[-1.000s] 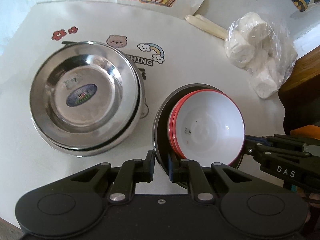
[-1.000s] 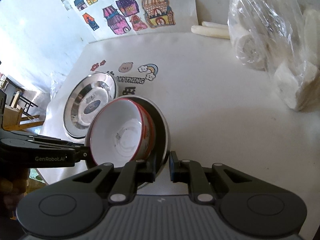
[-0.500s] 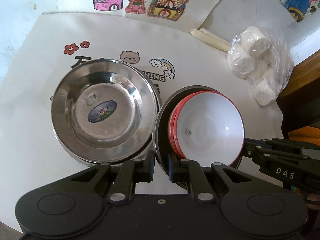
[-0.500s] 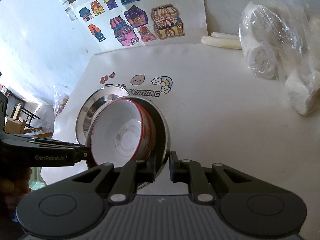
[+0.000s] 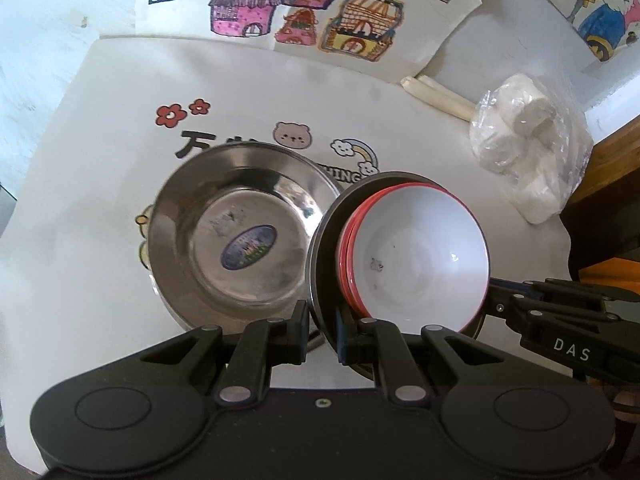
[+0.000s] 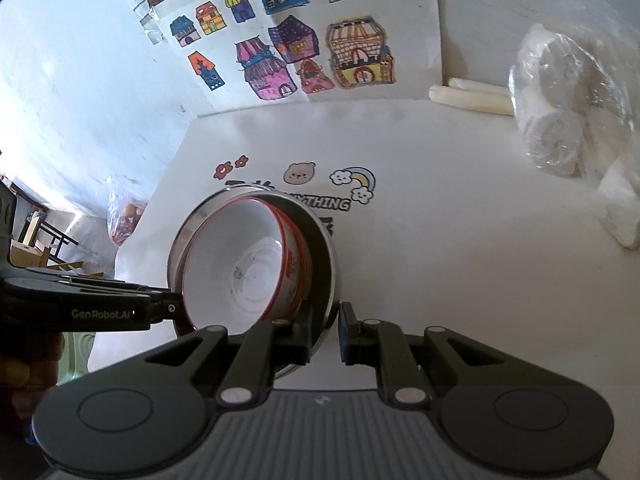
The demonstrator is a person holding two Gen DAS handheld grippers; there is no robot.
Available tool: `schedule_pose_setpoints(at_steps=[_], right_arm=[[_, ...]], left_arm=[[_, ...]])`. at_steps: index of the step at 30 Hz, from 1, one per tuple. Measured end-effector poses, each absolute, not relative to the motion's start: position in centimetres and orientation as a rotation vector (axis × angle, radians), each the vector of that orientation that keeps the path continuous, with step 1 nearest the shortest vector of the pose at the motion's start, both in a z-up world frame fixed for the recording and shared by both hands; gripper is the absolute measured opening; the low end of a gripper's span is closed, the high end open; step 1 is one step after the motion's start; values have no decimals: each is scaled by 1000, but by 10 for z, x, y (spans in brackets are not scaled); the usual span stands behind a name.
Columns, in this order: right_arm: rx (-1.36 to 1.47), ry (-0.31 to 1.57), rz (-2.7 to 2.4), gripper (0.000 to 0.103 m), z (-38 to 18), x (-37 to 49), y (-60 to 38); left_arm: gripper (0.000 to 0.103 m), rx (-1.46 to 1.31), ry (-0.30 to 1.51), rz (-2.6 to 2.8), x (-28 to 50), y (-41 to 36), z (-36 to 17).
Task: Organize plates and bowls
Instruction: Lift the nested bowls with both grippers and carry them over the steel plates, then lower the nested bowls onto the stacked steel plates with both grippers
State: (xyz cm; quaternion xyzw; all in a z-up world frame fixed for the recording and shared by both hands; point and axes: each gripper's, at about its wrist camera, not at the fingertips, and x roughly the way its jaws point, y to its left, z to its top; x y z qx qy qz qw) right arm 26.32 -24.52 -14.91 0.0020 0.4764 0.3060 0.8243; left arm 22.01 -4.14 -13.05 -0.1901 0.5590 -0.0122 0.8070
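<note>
Both wrist views look steeply down along their own fingers, close over the white table. The left view faces it from the left, the right from the right. Shared: the steel plate with red-rimmed bowls, the house drawings, the plastic bag.

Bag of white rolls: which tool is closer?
Right. The right tool grips the steel bowl on the rim facing the bag; the left tool grips its far rim.

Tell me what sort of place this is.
Probably a home, perhaps a child's corner: hand-coloured house drawings hang on the wall, a cartoon-printed white table cover lies under the steel plates, and a bag of paper rolls sits nearby.
</note>
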Motion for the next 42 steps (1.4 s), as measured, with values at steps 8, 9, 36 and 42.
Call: schedule_pose_setpoints(at_steps=[8, 9, 36, 42], right_arm=[[18, 1005, 651, 15, -150, 267, -223], [18, 1004, 650, 15, -150, 268, -221], [-2, 1026, 675, 15, -162, 280, -163], [-5, 1033, 666, 15, -164, 283, -160]], left_arm=[[12, -392, 1206, -24, 222, -16, -135], [12, -392, 1206, -23, 223, -14, -135], [12, -405, 1226, 20, 229, 39, -149], [12, -406, 1228, 18, 232, 41, -152]])
